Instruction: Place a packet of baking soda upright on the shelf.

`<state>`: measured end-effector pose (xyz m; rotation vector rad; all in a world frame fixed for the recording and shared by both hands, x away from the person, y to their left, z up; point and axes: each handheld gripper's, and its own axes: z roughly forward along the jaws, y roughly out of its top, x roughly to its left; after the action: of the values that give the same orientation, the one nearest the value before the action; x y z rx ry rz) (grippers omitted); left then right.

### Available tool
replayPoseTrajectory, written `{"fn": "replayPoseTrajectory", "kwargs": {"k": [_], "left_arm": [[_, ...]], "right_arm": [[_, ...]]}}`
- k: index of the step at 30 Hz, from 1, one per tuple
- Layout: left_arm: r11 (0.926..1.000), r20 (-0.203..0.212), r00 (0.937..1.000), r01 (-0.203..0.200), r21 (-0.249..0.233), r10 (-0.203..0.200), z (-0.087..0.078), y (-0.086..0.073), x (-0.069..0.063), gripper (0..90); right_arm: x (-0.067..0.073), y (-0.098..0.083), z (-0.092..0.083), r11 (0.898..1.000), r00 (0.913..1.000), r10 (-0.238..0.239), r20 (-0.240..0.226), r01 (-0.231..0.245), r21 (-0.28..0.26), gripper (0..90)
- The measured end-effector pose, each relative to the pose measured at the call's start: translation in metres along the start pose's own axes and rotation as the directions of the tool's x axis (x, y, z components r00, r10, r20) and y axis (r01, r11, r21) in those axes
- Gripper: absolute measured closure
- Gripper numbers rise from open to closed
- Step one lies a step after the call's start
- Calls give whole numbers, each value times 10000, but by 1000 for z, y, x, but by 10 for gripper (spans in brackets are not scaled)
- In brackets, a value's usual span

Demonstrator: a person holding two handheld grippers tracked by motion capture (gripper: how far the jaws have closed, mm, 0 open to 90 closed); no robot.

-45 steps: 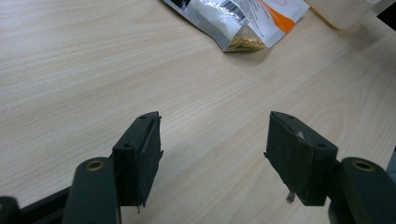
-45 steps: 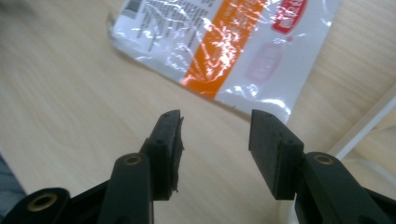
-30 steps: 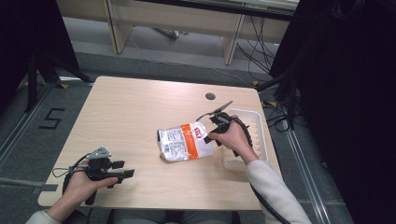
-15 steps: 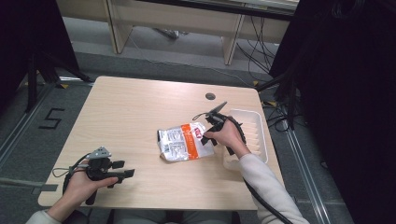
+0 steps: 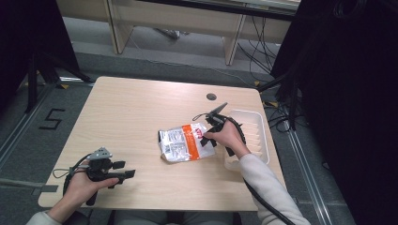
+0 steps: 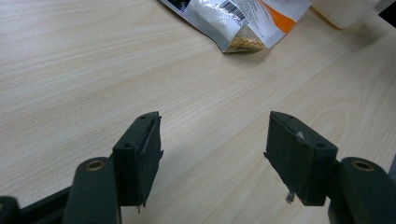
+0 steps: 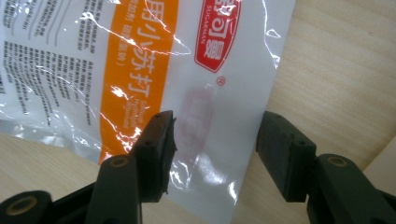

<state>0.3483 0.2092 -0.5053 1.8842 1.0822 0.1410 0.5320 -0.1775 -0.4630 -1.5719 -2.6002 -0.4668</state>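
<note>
Right tongs (image 7: pixel 212 154): spread, straddling the baking soda pouch (image 5: pixel 185 143) edge at its 3 o'clock.
Left tongs (image 6: pixel 212 158): spread, idle over tabletop (image 5: pixel 141 108).
Risk: slick film may slip out on closing.

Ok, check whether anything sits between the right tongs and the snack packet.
Nothing visible does. The right tongs stand open directly over the snack packet, jaws astride its white edge, not closed on it.

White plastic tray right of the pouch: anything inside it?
The white ribbed plastic tray shows bare ribs where visible. The person's right hand and right gripper cover its near left part, so that area is unknown.
</note>
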Motion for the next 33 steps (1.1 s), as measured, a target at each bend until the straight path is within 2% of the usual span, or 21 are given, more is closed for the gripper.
{"fn": "replayPoseTrajectory", "kwargs": {"k": [2, 3, 5, 6, 8, 11, 12, 13, 15, 17, 19, 20, 22, 24, 25, 27, 28, 33], "left_arm": [[10000, 14, 10000, -5, -6, 5, 0, 0, 0, 350], [10000, 9, 10000, -5, -12, 5, 0, 0, 0, 350], [10000, -12, 10000, -10, -12, 10, 0, 0, 0, 350], [10000, -5, 10000, -22, -2, 22, 0, 0, 0, 350], [10000, -10, 10000, -30, 2, 30, 0, 0, 0, 350], [10000, 16, 10000, -12, -50, 12, 1, 1, -1, 350], [10000, 7, 10000, -12, -57, 12, 1, 1, -1, 350], [10000, 1, 10000, -62, -28, 62, 0, 1, -1, 350], [10000, 2, 10000, -56, -42, 56, 0, 1, -1, 350], [10000, -24, 10000, -44, -66, 44, 0, 1, -1, 350], [10000, 25, 10000, -47, -65, 47, 1, 1, -1, 351], [10000, 8, 10000, -78, -39, 78, 0, 1, -1, 351], [9999, -10, 10000, -93, -44, 93, 0, 1, -1, 352], [9999, -21, 10000, -93, -54, 93, 0, 1, -1, 352], [9999, -22, 9999, -104, -50, 104, 0, 1, -1, 353], [9999, -19, 9999, -118, -47, 118, 0, 1, -1, 353], [9999, -8, 10000, -93, -39, 93, 0, 1, -2, 353], [9999, -28, 9999, -118, -61, 118, 0, 1, -1, 355]], "right_arm": [[0, 0, -2, 10000, 10000, -25, -37, 24, -43, 488], [3, -1, -8, 9997, 9999, -34, -169, 29, -260, 516], [6, -1, -14, 9983, 9998, -150, -106, 144, -570, 572], [8, -1, -17, 9977, 9996, -282, -52, 278, -621, 594], [10, -1, -20, 9980, 9995, -256, -163, 246, -586, 620], [21, 1, -20, 9964, 9956, -485, -800, 427, -731, 648], [21, 1, -20, 9964, 9956, -485, -800, 427, -731, 648], [26, 3, -15, 9946, 9954, -782, -549, 741, -729, 648], [27, 4, -10, 9939, 9948, -848, -564, 804, -759, 648], [30, 8, 0, 9939, 9932, -1033, -535, 1010, -441, 692], [33, 9, 7, 9906, 9909, -1319, -274, 1308, -402, 729], [35, 10, 9, 9918, 9917, -1258, -282, 1251, -254, 732], [32, 13, 15, 9716, 9717, -2338, -333, 2322, -448, 741], [34, 14, 17, 9704, 9707, -2379, -341, 2361, -505, 760], [37, 14, 18, 9709, 9715, -2368, -84, 2363, -385, 800], [42, 13, 16, 9815, 9814, -1914, 144, 1915, -34, 870], [41, 13, 14, 9712, 9712, -2376, 149, 2378, -163, 900], [44, 14, -1, 9659, 9666, -2560, -158, 2551, -440, 900]]}}
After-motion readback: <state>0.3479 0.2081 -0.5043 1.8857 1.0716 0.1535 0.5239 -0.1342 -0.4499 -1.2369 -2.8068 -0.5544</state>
